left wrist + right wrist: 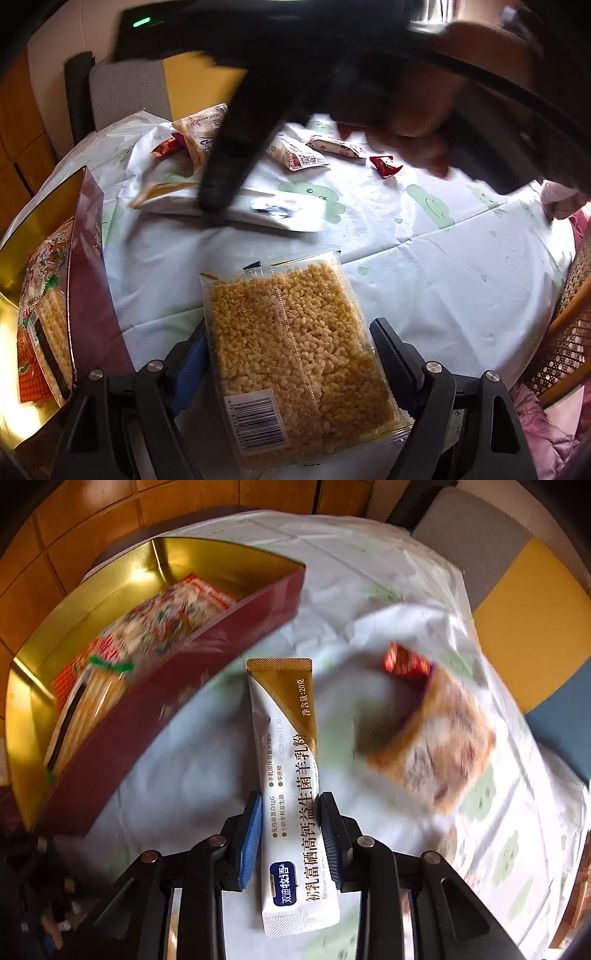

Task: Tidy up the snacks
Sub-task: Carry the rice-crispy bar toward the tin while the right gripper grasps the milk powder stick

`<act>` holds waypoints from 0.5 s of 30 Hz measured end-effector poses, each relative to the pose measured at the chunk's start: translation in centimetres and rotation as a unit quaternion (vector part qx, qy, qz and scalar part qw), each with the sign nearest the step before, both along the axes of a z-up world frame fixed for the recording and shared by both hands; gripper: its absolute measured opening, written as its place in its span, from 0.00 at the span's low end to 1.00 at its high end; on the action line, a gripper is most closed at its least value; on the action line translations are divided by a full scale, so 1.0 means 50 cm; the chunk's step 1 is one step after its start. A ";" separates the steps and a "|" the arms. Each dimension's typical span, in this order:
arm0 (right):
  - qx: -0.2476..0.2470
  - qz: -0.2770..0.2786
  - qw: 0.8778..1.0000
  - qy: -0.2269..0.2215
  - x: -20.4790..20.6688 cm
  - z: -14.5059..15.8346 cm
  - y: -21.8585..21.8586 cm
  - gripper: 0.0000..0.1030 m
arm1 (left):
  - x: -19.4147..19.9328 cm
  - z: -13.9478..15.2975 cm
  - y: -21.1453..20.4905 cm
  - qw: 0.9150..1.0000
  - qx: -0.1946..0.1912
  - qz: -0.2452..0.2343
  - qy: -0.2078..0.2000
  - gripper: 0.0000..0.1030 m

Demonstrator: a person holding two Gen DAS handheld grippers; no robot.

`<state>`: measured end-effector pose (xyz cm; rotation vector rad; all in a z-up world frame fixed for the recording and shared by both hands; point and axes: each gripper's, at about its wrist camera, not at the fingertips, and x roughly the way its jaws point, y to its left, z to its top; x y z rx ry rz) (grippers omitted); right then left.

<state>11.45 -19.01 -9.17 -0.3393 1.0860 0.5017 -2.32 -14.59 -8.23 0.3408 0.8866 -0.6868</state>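
The left gripper (291, 354) holds a clear packet of puffed rice cake (295, 354) between its wide-set jaws; both pads press on the long sides of the packet, which hangs above the white tablecloth with green figures (461, 280). At nine o'clock from it stands the dark red box with a gold inside (88, 236), and some printed snack packets already lie in that box. The right gripper (291, 834) has its jaws drawn close together on a slim white and gold powder sachet (288, 775), the blue pads (251, 842) touching both edges; the sachet points toward twelve o'clock in the right wrist view. The red box (177, 686) is at ten o'clock from the sachet. At two o'clock lie a blurred orange packet (439, 738) and a small red candy (402, 661) on the cloth.
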 end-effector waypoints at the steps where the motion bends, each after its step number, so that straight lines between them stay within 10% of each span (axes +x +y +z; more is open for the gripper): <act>1: 0.000 -0.008 1.000 0.010 -0.014 -0.003 -0.017 0.30 | 0.001 0.000 0.000 1.000 0.000 0.000 0.000 0.81; 15: 0.044 -0.142 0.988 0.028 -0.201 -0.053 -0.200 0.34 | 0.022 -0.001 -0.010 1.000 0.009 0.005 0.027 0.81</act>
